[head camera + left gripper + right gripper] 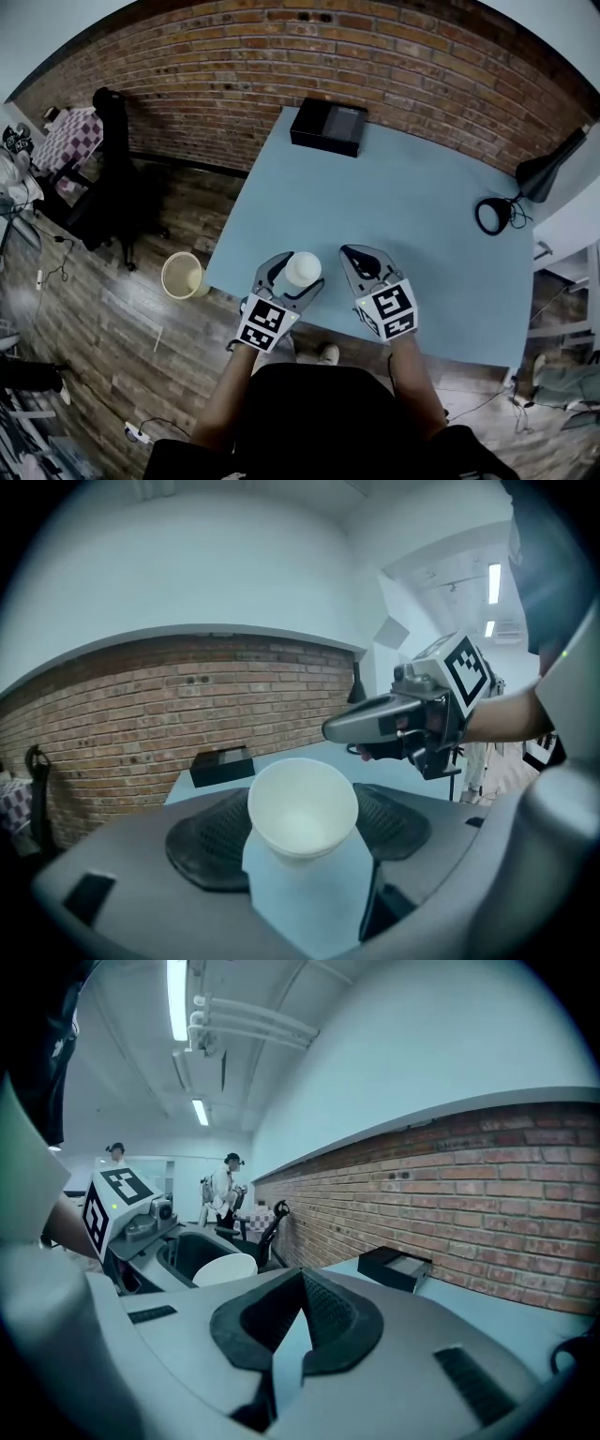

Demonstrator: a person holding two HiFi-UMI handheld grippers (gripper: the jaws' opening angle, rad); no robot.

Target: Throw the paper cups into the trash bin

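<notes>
Left gripper: my left gripper (296, 277) was pinching the paper cup (303, 268), one dark pad (208, 841) pressed to each side of it.
Paper cup: it was white and empty, mouth up and tipped a little toward the gripper's camera. I had it above the near left corner of the table (412, 216), clear of the top.
Right gripper: my right gripper (354, 255) hung just beside the left one with its jaw tips pressed together. I saw nothing between them.
Trash bin: the pale round trash bin (183, 276) stood open on the wooden floor (112, 347), near the table's left edge and to the left of the cup.
Table top: I could see a black box (328, 126) at the far edge by the brick wall (281, 66), and a black desk lamp (539, 178) at the right side.
</notes>
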